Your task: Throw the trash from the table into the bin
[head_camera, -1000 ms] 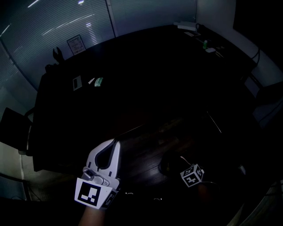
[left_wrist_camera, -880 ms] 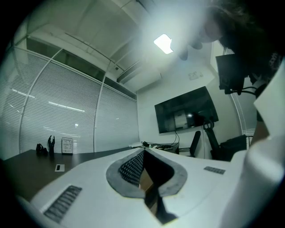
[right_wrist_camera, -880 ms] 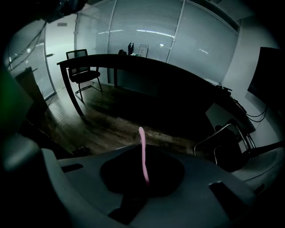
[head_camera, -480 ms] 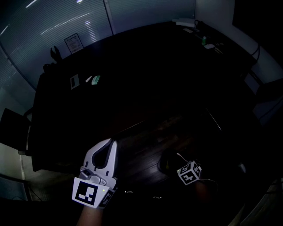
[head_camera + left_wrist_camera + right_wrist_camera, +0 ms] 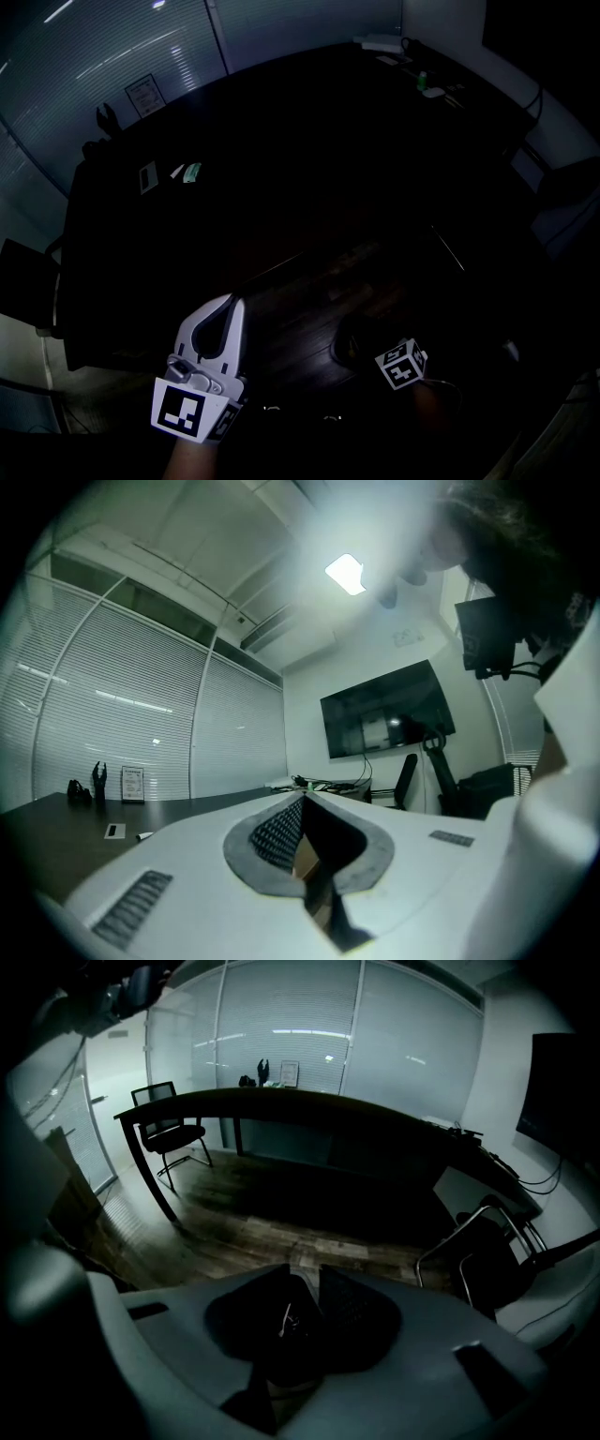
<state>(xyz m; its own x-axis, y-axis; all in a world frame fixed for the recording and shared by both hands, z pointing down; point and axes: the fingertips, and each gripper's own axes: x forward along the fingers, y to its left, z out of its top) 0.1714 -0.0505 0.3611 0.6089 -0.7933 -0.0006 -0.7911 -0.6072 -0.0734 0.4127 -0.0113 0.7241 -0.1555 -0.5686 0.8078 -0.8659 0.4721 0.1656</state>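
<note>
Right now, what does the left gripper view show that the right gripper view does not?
Only the left gripper view: the wall screen and a lit ceiling lamp. Only the right gripper view: the wooden floor and the table's legs. Both: the long dark table, the blinds and a small framed picture.

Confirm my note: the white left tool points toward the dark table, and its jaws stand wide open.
One thing is wrong: the jaws are not wide open. The left gripper view shows the left tool shut, its jaws meeting at the tips with nothing between them. The rest holds: it is white and points toward the dark table.
</note>
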